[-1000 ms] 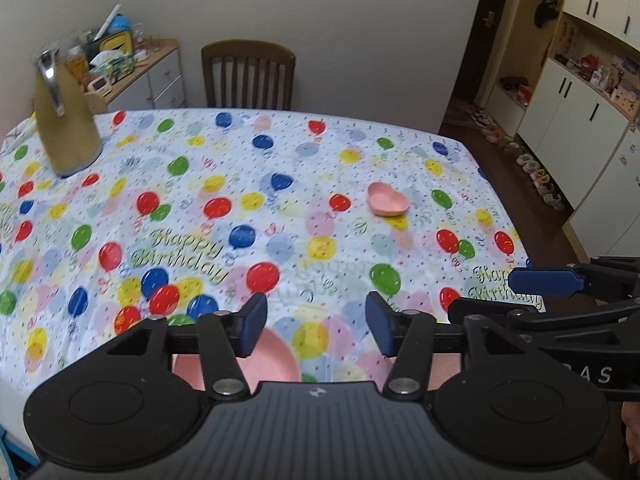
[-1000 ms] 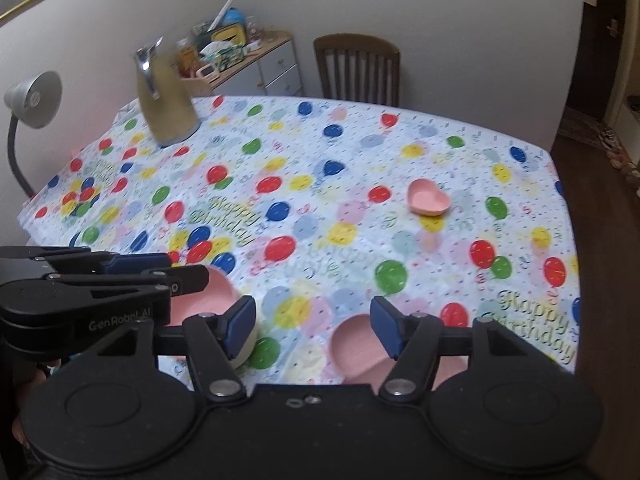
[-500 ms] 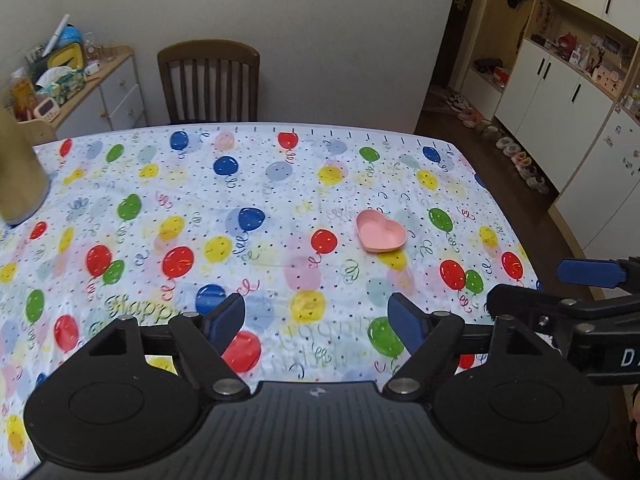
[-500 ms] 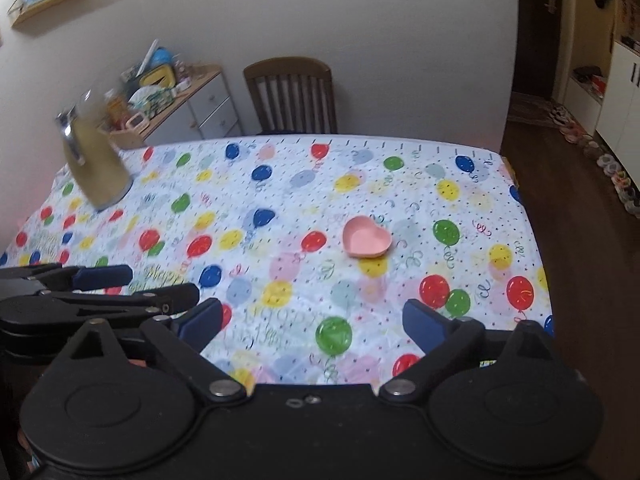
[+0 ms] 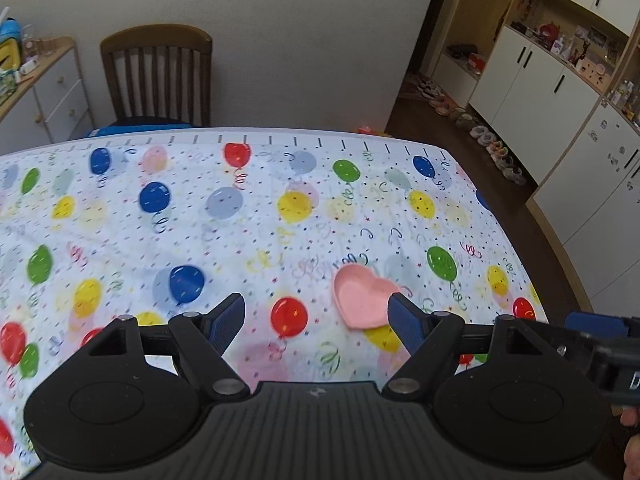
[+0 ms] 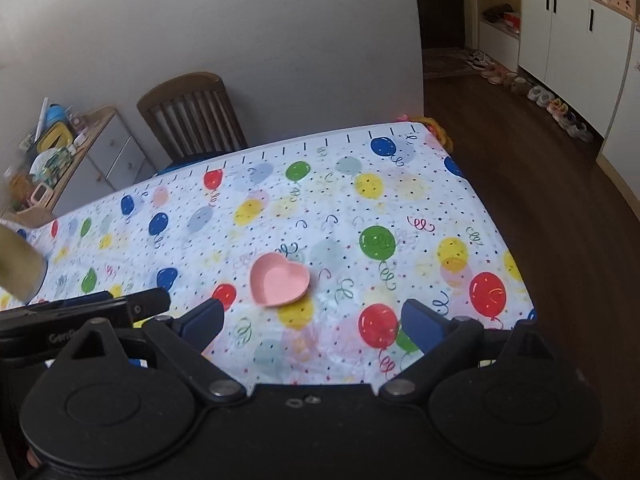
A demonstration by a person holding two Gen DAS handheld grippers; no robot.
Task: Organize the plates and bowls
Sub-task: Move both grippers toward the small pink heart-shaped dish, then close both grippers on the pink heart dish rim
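A pink heart-shaped dish [image 5: 366, 298] [image 6: 280, 280] lies alone on the balloon-print tablecloth [image 5: 240, 240] [image 6: 340, 208]. My left gripper [image 5: 316, 318] hovers open just short of the dish, whose near right edge sits behind the right fingertip [image 5: 404, 316]. My right gripper [image 6: 312, 320] is wide open with its jaws closing a little and nothing between them; the dish lies just beyond its gap. Each gripper shows in the other's view: the right gripper [image 5: 600, 332] at the right edge and the left gripper [image 6: 100, 312] at the left.
A wooden chair [image 5: 158, 76] [image 6: 192, 116] stands at the table's far side. A cluttered drawer cabinet [image 6: 80, 156] sits far left, and a yellowish pitcher [image 6: 16, 264] is at the left edge. The table's right edge [image 6: 500, 220] drops to dark floor with shoes and white cupboards [image 5: 560, 92].
Both grippers have moved forward over the table toward the heart dish and opened wider. The round pink plates near the front edge have left both views.
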